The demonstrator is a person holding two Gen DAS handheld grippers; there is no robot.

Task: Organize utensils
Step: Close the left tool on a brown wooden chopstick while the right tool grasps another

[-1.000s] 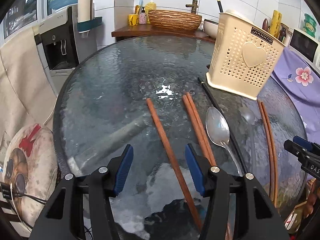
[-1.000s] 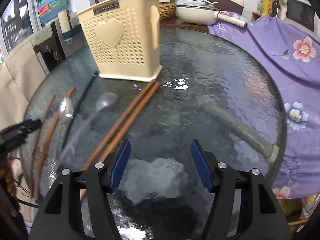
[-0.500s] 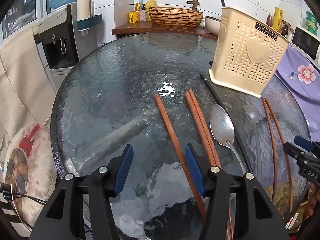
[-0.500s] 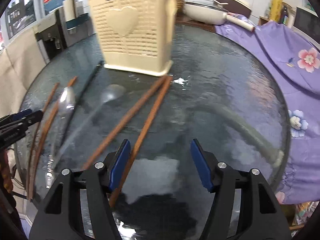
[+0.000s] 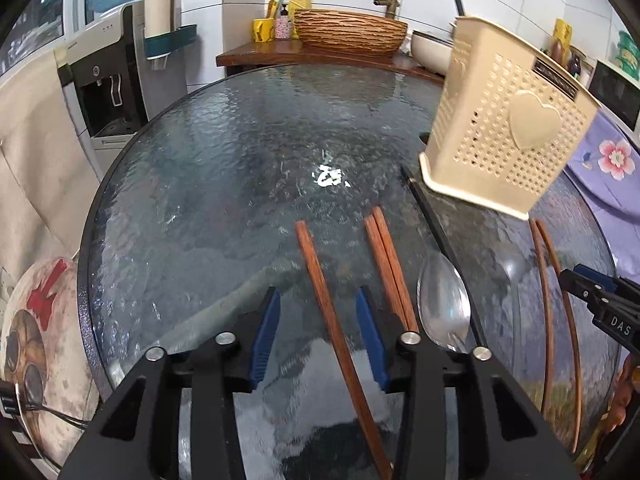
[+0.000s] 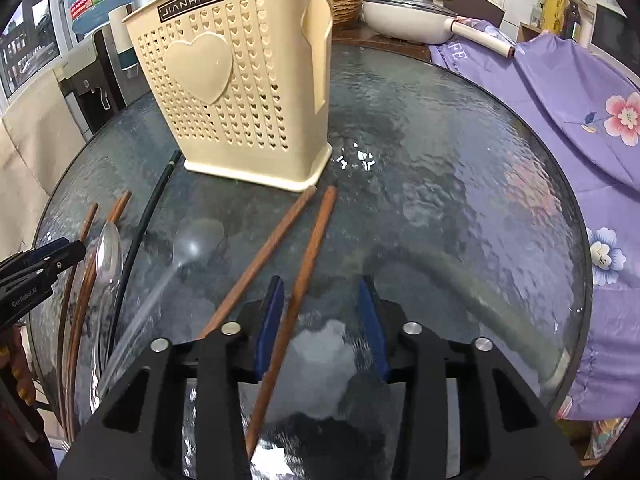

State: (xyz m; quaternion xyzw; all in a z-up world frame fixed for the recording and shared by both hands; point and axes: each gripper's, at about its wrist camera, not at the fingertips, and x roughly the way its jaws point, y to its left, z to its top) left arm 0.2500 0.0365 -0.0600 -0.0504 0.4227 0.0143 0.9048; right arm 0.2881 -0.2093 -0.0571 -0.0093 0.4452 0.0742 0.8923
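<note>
Near the cream holder (image 6: 240, 80), each wide-open, empty gripper straddles a chopstick lying lengthwise away from it: the left gripper (image 5: 316, 340) over a lone chopstick (image 5: 320, 280), the right gripper (image 6: 320, 324) over another chopstick (image 6: 308, 256).

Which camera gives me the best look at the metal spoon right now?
The left wrist view. The metal spoon lies bowl-up just right of the left tongs, sharp and close, though its handle is hidden behind them. In the right wrist view the spoon sits at the far left edge, stretched and partly behind the other tongs.
</note>
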